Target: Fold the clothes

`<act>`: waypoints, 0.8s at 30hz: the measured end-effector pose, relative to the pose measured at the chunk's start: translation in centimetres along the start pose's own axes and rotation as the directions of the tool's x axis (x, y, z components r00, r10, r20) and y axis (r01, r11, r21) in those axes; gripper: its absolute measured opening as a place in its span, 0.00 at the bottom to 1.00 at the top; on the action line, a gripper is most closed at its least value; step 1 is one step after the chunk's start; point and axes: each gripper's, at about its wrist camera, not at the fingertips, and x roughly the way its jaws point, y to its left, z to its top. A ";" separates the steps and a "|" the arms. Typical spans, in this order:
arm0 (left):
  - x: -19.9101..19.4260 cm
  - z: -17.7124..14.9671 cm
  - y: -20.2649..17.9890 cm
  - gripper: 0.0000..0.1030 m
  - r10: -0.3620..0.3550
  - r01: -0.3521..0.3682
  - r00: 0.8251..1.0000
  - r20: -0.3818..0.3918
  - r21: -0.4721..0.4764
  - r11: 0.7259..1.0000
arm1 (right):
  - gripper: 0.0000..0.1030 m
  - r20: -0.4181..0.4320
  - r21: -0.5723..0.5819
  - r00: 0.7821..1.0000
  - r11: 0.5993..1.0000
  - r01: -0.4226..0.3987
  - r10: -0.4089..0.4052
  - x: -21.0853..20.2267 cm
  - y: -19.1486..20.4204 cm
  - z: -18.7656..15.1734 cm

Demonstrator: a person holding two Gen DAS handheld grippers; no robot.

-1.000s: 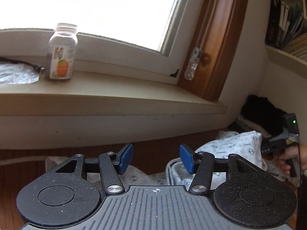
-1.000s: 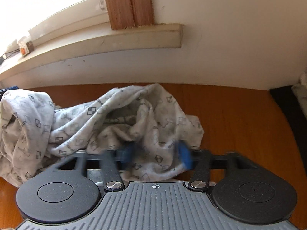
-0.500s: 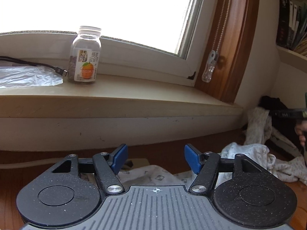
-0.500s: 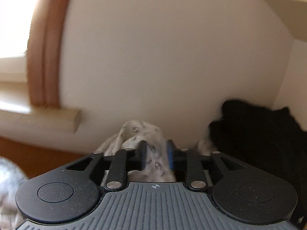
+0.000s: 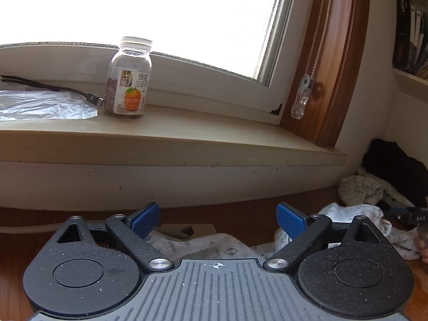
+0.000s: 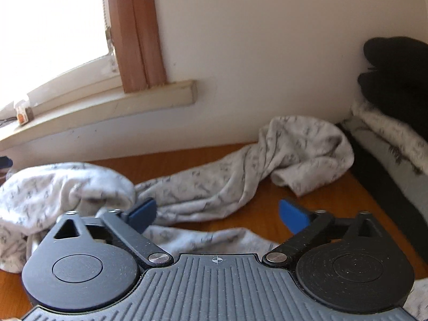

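Observation:
A white patterned garment (image 6: pixel 240 171) lies crumpled and stretched out across the wooden table (image 6: pixel 267 214), its far end bunched near the wall. My right gripper (image 6: pixel 218 214) is open and empty, just above the cloth. In the left wrist view the same garment (image 5: pixel 214 246) lies under and beyond my left gripper (image 5: pixel 218 216), which is open and empty. The right gripper's dark tip (image 5: pixel 409 215) shows at the far right of that view.
A windowsill (image 5: pixel 174 139) runs behind the table with a jar (image 5: pixel 129 80), a cable and a plastic sheet (image 5: pixel 40 105). A pile of black clothes (image 6: pixel 396 75) and a grey speckled cloth (image 6: pixel 388 131) sits at the right corner. A blind cord (image 5: pixel 302 99) hangs by the wooden window frame.
My right gripper closed on the garment, lifted it toward the right corner, then opened and let it drop stretched out. My left gripper opened wider and shifted left.

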 end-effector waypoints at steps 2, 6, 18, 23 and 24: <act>0.1 0.0 0.1 1.00 0.004 -0.004 1.000 0.004 0.000 1.000 | 0.98 -0.003 0.008 1.000 1.000 -0.006 0.006 0.1 -0.1 -0.4; 0.3 0.0 0.4 1.00 0.002 -0.002 1.000 -0.003 -0.021 1.000 | 1.00 -0.011 0.019 1.000 1.000 -0.008 0.008 0.9 -0.6 -0.8; 0.7 -0.1 1.9 1.00 0.041 -0.043 0.999 -0.030 -0.061 0.997 | 1.00 -0.108 0.005 0.994 1.000 -0.011 0.012 2.8 -0.6 -1.1; 0.8 -0.3 2.4 1.00 0.063 -0.066 0.997 -0.038 -0.072 0.995 | 1.00 -0.130 -0.063 0.991 0.998 0.029 -0.037 3.1 0.6 -1.1; 0.8 -0.4 2.4 1.00 0.062 -0.065 0.997 -0.040 -0.072 0.995 | 1.00 -0.129 -0.060 0.991 0.998 0.028 -0.035 3.1 0.5 -1.1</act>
